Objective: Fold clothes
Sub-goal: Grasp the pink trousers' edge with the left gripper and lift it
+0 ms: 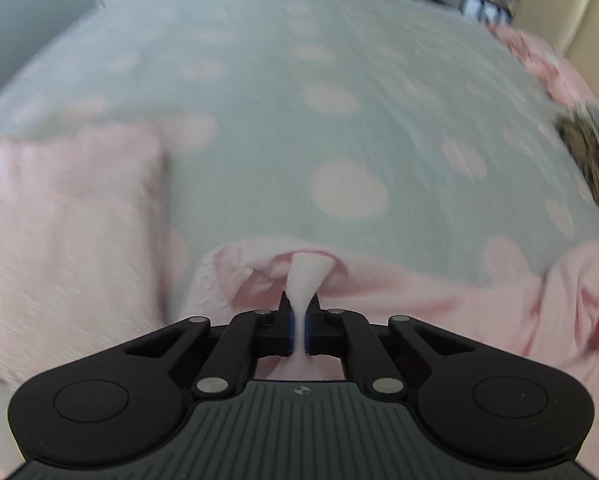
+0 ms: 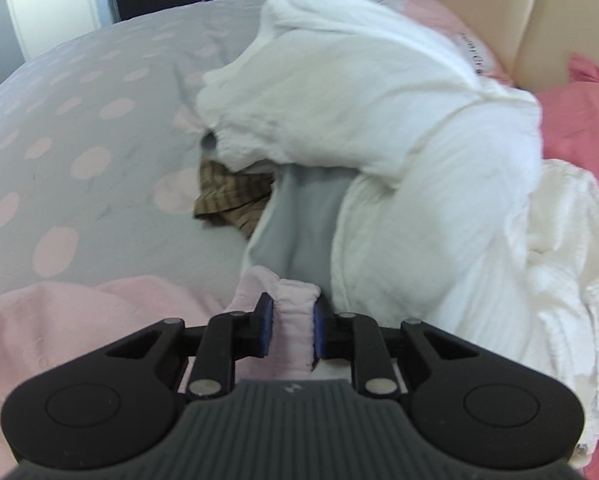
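A pale pink garment (image 1: 419,288) lies on a grey bedspread with pink dots (image 1: 299,120). My left gripper (image 1: 299,312) is shut on a pinched edge of this pink garment, the cloth fanning out above the tips. In the right wrist view my right gripper (image 2: 294,316) is shut on a thick bunched edge of the same pink garment (image 2: 99,312), which spreads to the lower left. Both grippers sit low over the bed.
A folded pink piece (image 1: 59,232) lies at the left. A pile of white clothes (image 2: 399,120) fills the right, with a brown checked garment (image 2: 231,196) and a grey one (image 2: 299,216) under it. A coral-pink cloth (image 2: 579,120) and beige headboard (image 2: 479,12) stand at far right.
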`<state>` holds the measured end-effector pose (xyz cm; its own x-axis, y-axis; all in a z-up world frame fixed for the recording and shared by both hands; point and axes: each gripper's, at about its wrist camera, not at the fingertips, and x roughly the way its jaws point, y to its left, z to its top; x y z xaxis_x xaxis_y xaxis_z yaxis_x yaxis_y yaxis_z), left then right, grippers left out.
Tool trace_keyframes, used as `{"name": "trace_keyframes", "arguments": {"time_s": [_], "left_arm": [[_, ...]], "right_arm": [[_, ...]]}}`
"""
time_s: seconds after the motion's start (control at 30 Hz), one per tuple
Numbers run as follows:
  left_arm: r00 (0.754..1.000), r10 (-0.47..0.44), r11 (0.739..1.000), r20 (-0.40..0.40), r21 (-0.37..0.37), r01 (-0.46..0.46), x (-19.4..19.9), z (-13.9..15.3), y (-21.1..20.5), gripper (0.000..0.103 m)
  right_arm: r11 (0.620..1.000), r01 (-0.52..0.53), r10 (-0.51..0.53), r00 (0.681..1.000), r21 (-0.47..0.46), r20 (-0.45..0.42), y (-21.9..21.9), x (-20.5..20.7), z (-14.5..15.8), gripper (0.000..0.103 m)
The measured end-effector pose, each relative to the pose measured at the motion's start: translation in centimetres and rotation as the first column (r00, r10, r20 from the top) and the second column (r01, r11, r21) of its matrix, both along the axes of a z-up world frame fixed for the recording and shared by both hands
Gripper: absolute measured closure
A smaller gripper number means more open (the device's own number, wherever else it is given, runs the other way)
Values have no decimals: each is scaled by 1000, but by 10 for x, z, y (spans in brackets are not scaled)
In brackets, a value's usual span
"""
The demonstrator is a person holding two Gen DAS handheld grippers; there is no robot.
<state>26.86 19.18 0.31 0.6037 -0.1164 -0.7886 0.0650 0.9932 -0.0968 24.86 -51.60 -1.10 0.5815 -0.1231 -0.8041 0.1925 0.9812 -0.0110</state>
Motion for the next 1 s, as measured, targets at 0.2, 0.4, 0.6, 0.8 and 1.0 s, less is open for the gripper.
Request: {"name": "trace_keyframes", "arguments": {"time_s": [0.2, 0.4, 0.6, 0.8, 1.0], "left_arm": [[946, 228, 974, 230, -57, -221, -23, 67, 70, 101], [943, 238, 971, 235, -57, -231, -37, 79, 86, 101], [962, 221, 975, 163, -78, -210, -53, 80, 94, 101], [976, 216, 976, -41, -29, -217, -70, 42, 105, 93], [968, 239, 967, -72, 104, -231, -102, 32, 119, 90]], "right_arm": [[998, 52, -51, 998, -30, 34, -11, -7, 7, 84], [999, 42, -40, 997, -33, 60, -5, -12, 18, 84], [998, 64, -65, 994, 22, 90, -12, -36, 37, 83], [999, 35, -36, 998, 25, 58, -5, -59, 42, 83], [996, -12, 8, 999, -83, -50, 9, -74, 31, 83]]}}
